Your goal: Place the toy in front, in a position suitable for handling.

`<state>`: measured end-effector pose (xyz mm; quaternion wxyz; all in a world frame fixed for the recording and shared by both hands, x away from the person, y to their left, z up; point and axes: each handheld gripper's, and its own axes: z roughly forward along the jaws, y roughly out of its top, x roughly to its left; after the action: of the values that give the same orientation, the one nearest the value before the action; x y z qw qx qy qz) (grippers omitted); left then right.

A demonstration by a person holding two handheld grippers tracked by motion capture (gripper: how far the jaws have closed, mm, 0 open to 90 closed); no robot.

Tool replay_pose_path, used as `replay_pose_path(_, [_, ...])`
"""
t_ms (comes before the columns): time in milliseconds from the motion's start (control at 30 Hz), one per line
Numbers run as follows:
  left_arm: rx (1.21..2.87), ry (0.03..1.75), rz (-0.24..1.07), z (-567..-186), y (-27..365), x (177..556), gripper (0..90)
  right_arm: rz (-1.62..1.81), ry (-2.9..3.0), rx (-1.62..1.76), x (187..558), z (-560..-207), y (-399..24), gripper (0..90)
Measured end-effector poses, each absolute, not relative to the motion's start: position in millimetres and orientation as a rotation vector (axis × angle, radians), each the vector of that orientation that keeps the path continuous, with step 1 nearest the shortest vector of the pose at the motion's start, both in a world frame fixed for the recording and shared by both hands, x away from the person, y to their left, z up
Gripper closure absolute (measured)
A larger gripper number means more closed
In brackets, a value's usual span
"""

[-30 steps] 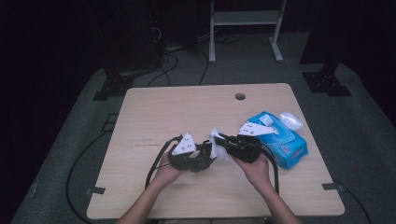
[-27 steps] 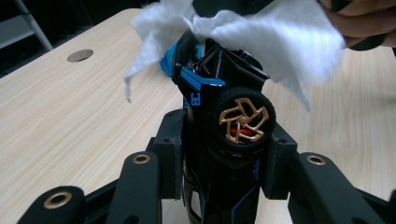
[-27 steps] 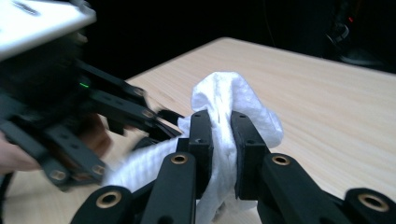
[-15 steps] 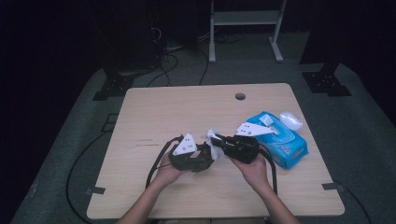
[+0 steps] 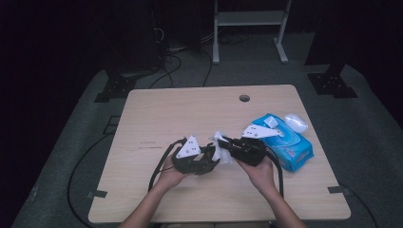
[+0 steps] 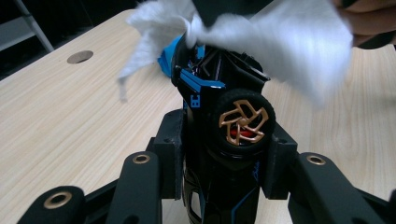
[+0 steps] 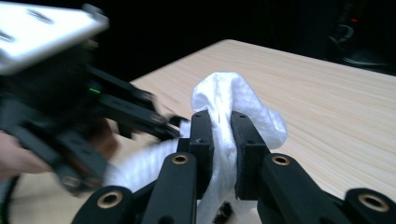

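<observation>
Barely anything's moved since a second ago: my left claw (image 6: 224, 154) still clamps the toy car (image 6: 224, 121) mid-table, right claw (image 7: 219, 140) pinching the white wipe (image 7: 233, 98) at its 3 o'clock.

We see both of our forearms come in from the bottom of the high view and angle inward, so the two hands meet near the middle of the counter's near half. Our left hand (image 5: 172, 175) cups the left gripper (image 5: 205, 159) from below, with its grey three-cornered plate facing up and its tip pointing toward the right hand. In the left gripper view its jaws stand part-way apart and clamp a toy car (image 6: 223, 121) between the pads. Our right hand (image 5: 260, 172) holds the right gripper (image 5: 224, 144) pointing left, toward the other one. In the right gripper view its jaws pinch a white wipe (image 7: 232, 106) tightly.
</observation>
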<state>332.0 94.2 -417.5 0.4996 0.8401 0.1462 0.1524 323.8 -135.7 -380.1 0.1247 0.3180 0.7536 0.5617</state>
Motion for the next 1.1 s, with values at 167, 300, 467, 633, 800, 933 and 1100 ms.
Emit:
replay_pose_path(167, [2.035,0.343,0.366,-417,92,329,58.6,1.608,2.235,0.793,313,-370,-113,79.7])
replay_pose_path(300, [2.033,0.352,0.368,-417,95,330,58.6,1.595,2.211,0.85,318,-374,-124,79.7])
replay_pose_path(467, [2.026,0.366,0.371,-418,98,332,58.6,1.576,2.195,0.959,329,-386,-143,79.7])
replay_pose_path(633, [2.02,0.368,0.365,-418,97,332,58.6,1.585,2.196,0.968,328,-387,-143,79.8])
replay_pose_path(800, [2.021,0.364,0.365,-418,96,332,58.6,1.603,2.202,0.901,322,-379,-135,79.7])
replay_pose_path(933, [2.019,0.371,0.366,-418,99,332,58.6,1.609,2.197,0.954,328,-386,-143,79.6])
replay_pose_path(1100, [2.023,0.374,0.371,-418,101,334,58.6,1.571,2.214,1.067,339,-406,-155,79.6])
